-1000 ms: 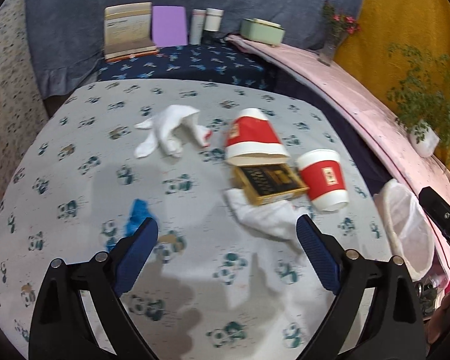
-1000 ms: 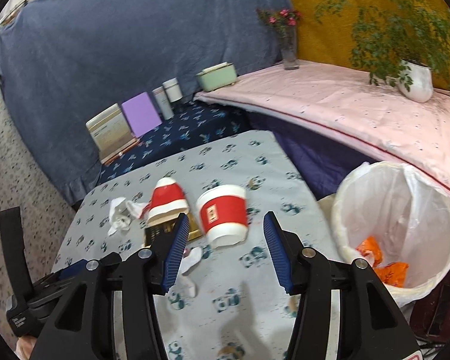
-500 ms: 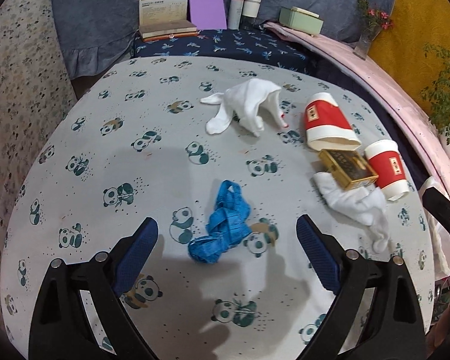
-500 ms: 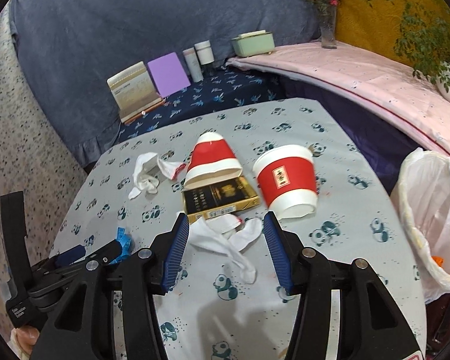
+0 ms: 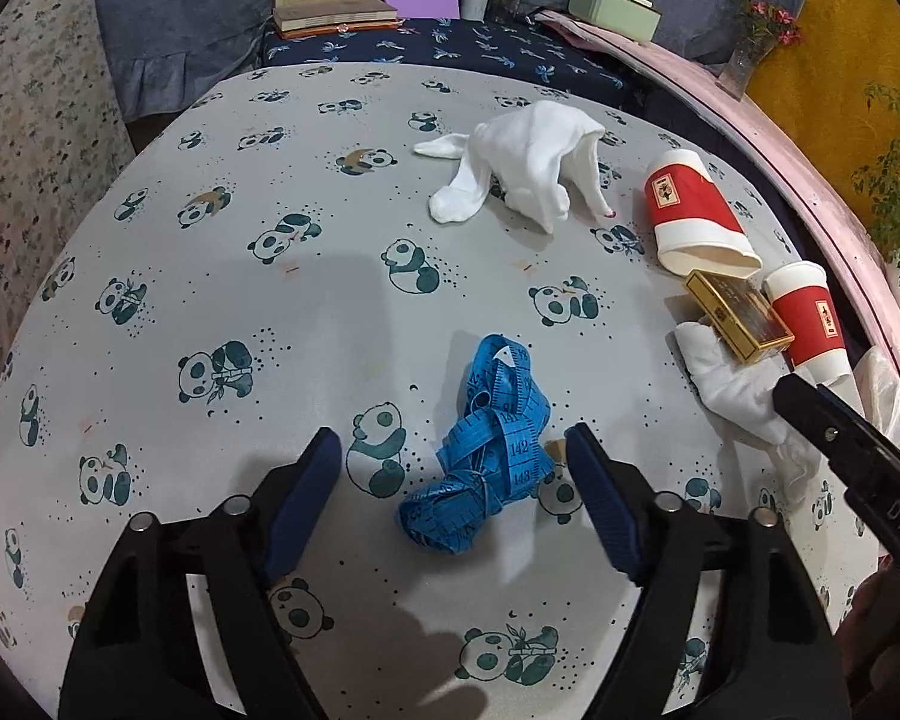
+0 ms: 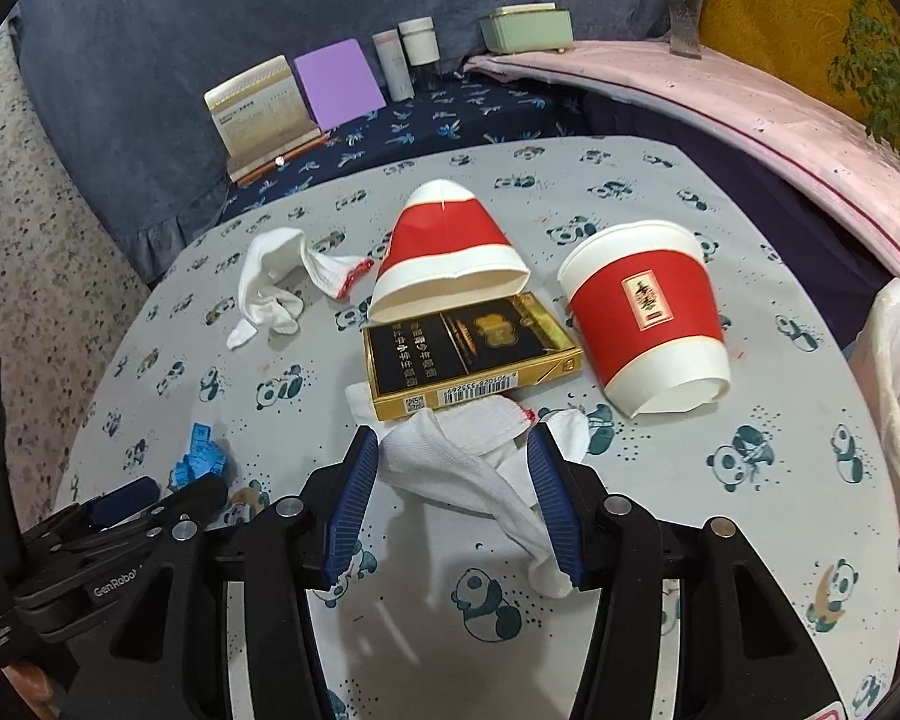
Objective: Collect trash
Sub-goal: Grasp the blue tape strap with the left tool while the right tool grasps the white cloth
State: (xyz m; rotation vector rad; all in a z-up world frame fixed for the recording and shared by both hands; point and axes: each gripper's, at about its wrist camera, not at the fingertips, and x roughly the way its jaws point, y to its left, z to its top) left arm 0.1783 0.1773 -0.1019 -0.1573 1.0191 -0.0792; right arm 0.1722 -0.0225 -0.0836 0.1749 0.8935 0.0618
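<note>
The panda-print surface (image 5: 222, 252) carries all the litter. A flattened red paper cup (image 6: 450, 252) and an upright-tilted red cup (image 6: 648, 318) lie beside a black-and-gold carton (image 6: 468, 354). A white sock (image 6: 462, 456) lies between the half-spread right tongs (image 6: 447, 498) — their pads not pressing it. The left tongs (image 5: 450, 498) are closing around a bundled blue tape measure (image 5: 486, 450), not yet touching it.
</note>
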